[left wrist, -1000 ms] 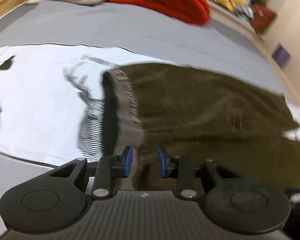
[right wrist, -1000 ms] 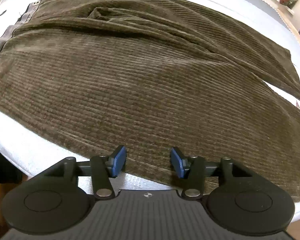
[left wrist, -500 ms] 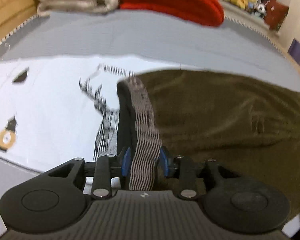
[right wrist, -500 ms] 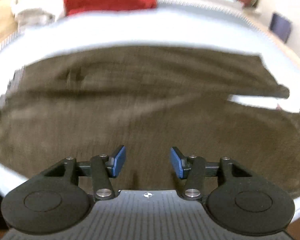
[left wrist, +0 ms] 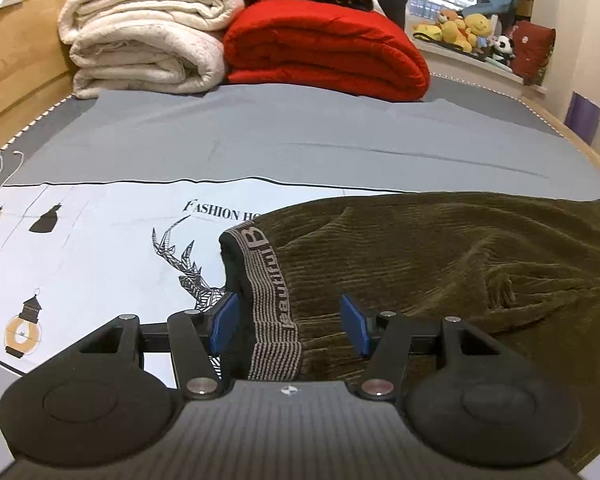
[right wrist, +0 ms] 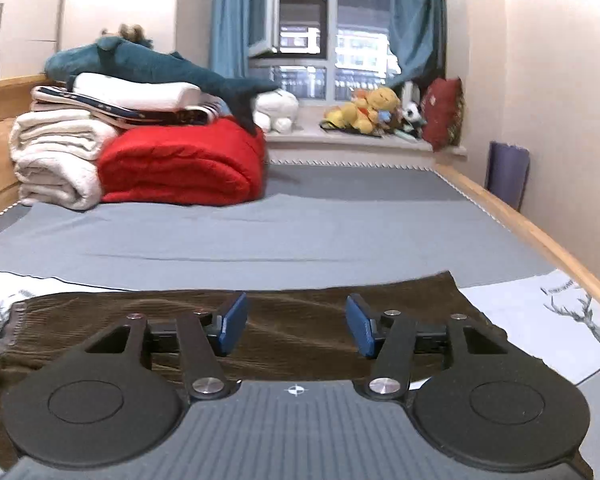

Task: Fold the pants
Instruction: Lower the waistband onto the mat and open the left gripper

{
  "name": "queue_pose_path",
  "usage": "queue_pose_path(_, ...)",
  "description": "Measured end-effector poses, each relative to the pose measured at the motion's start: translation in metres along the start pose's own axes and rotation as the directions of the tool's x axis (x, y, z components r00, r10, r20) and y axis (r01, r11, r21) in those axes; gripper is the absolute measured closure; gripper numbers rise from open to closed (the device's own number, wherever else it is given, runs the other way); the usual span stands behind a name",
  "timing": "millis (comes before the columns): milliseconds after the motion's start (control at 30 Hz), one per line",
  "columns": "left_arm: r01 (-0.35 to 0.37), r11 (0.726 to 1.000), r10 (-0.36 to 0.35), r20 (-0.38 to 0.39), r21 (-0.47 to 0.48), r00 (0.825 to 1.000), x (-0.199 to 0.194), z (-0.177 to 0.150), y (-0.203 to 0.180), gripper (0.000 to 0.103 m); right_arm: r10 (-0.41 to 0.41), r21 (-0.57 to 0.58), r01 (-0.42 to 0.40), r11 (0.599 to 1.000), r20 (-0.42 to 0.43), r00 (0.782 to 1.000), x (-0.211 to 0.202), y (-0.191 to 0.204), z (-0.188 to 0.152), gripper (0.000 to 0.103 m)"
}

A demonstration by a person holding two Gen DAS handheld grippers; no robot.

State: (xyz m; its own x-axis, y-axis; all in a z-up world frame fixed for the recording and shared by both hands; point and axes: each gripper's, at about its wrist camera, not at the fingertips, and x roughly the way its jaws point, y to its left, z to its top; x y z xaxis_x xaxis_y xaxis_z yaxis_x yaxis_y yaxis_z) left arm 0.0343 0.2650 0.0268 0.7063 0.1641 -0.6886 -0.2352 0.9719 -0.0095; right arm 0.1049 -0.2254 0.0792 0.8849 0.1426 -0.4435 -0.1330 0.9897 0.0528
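Left gripper (left wrist: 288, 326) is opening its jaws; the striped waistband (left wrist: 274, 300) is standing between the pads, touching the left one only, so nothing is gripped. Brown corduroy pants (left wrist: 440, 252) are lying on the printed sheet (left wrist: 100, 248) over the bed. I am judging them soft, floppy and rather heavy; the thick waistband is giving the firmest hold. Right gripper (right wrist: 296, 326) is opening too, empty, above the cloth.

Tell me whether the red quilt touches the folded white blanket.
Touching. The left wrist view shows the red quilt pressed against the white blanket, with no gap between them.
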Motion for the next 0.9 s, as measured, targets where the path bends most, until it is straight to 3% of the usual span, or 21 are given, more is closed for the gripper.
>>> queue_pose_path(33, -0.003, 1.0, 0.002, -0.003, -0.004, 1.0, 0.001, 0.0, 0.001, 0.05, -0.014, 0.031, 0.014, 0.999, -0.015, 1.0, 0.008, -0.007, -0.009, 0.046)
queue_pose_path(67, 0.0, 1.0, 0.0, -0.009, -0.012, 1.0, 0.001, 0.001, 0.002, 0.064, -0.032, 0.058, 0.035, 0.998, -0.041, 0.999, 0.016, -0.012, -0.019, 0.048)
queue_pose_path(100, 0.003, 1.0, -0.003, -0.016, -0.022, 1.0, 0.002, 0.001, 0.004, 0.079, -0.06, 0.068, 0.069, 0.995, -0.126, 0.99, 0.029, -0.016, -0.025, 0.049)
queue_pose_path(133, 0.007, 1.0, -0.008, -0.023, -0.027, 1.0, 0.003, 0.002, 0.005, 0.084, -0.078, 0.089, 0.095, 0.991, -0.172, 0.982, 0.036, -0.018, -0.025, 0.059)
queue_pose_path(200, 0.007, 1.0, -0.008, -0.023, -0.021, 1.0, 0.004, 0.003, 0.002, 0.09, -0.055, 0.174, 0.078, 0.982, -0.135, 0.989, 0.037, -0.025, -0.02, 0.06)
queue_pose_path(567, 0.065, 0.995, -0.065, 0.002, -0.078, 0.998, 0.024, 0.033, -0.016, 0.09, 0.049, 0.182, -0.024, 0.983, -0.132, 0.99, 0.07, -0.018, -0.002, 0.06)
queue_pose_path(833, 0.047, 0.998, -0.047, 0.003, -0.046, 0.999, 0.099, 0.063, -0.028, 0.087, 0.097, 0.15, -0.075, 0.986, -0.139, 0.986, 0.071, -0.005, 0.001, 0.06)
queue_pose_path(867, 0.038, 0.998, -0.038, 0.0, -0.047, 0.999, 0.109, 0.066, -0.026, 0.082, 0.097, 0.141, -0.076, 0.987, -0.143, 0.985, 0.072, -0.005, 0.0, 0.06)
queue_pose_path(900, 0.024, 0.998, -0.024, -0.007, -0.051, 1.0, 0.12, 0.068, -0.024, 0.067, 0.095, 0.132, -0.076, 0.988, -0.146, 0.985, 0.072, -0.005, -0.001, 0.06)
